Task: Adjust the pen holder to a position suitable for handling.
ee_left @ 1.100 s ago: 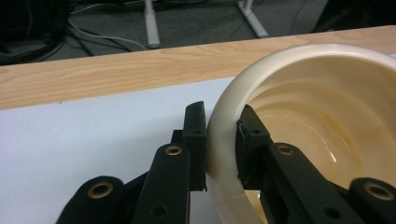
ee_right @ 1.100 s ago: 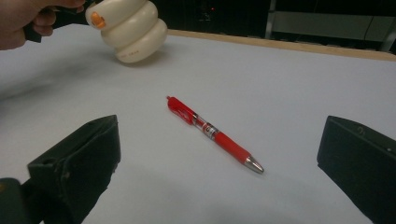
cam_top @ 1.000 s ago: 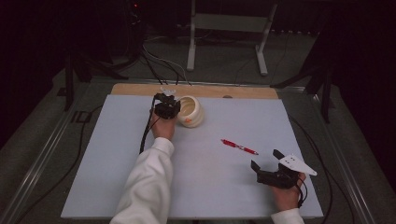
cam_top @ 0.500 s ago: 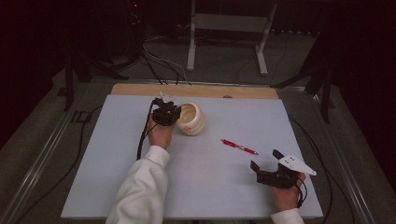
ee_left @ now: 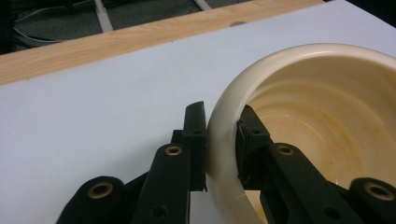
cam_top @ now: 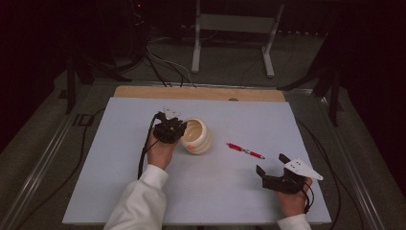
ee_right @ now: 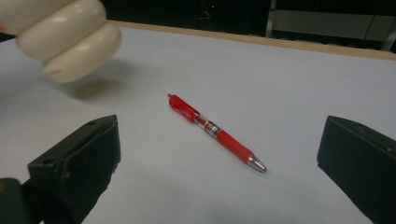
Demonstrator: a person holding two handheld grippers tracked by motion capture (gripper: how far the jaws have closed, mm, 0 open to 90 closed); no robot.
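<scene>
cream bowl [ee_left: 327,116] cut off by the left gripper view's right edge

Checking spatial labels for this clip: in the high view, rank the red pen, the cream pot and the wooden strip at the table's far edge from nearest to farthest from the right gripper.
From the right gripper:
1. Red pen, just ahead and slightly to its left on the white table.
2. Cream pot, farther left, rim clamped by the left gripper.
3. Wooden strip, along the far edge.
</scene>
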